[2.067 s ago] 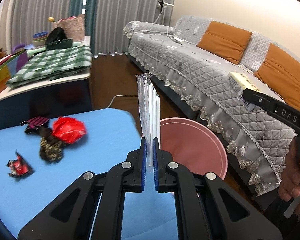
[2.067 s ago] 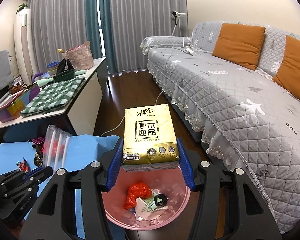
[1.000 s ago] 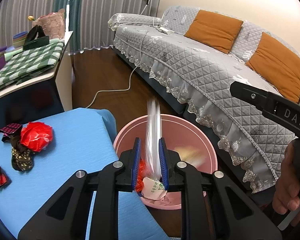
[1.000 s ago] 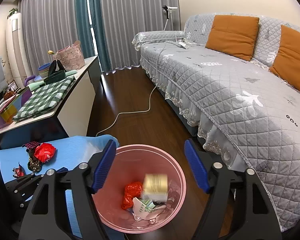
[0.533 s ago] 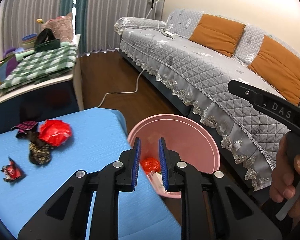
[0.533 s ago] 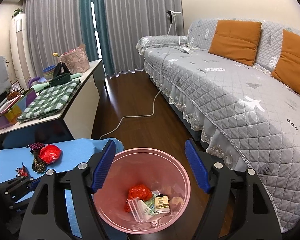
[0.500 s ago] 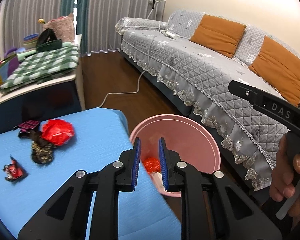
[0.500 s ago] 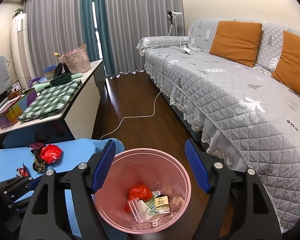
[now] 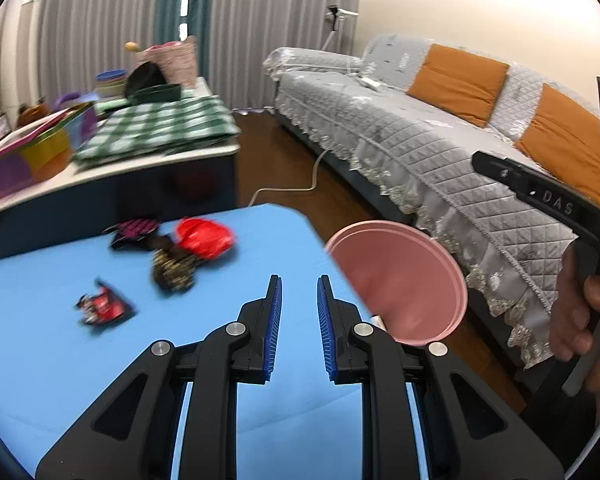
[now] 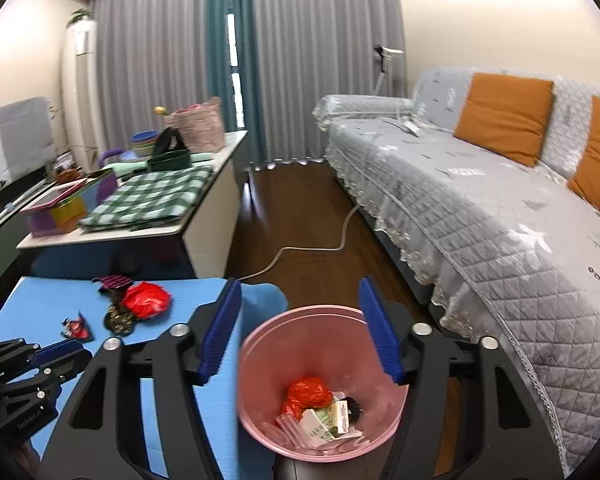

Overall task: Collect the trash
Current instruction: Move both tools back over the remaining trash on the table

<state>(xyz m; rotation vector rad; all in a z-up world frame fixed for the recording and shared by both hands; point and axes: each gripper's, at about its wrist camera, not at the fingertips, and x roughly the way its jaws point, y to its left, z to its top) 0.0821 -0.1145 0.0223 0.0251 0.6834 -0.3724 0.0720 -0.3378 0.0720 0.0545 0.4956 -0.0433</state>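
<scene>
Blue table (image 9: 60, 360): four scraps (image 9: 168, 256); one pink bin (image 10: 320, 384); left hand-held gripper (image 9: 298, 308) apart, empty.

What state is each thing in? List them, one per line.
Left hand-held gripper: open, empty, over the mat.
Right hand-held gripper: closing, nothing between the jaws, above the bin.
Bin: upright, holding trash.
Red wrapper: crumpled, on the mat.
Small packet: lying on the mat.

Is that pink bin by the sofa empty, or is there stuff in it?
Not empty. The pink bin holds a crumpled red wrapper, a small gold box and clear plastic on its bottom, well below the rim.
</scene>
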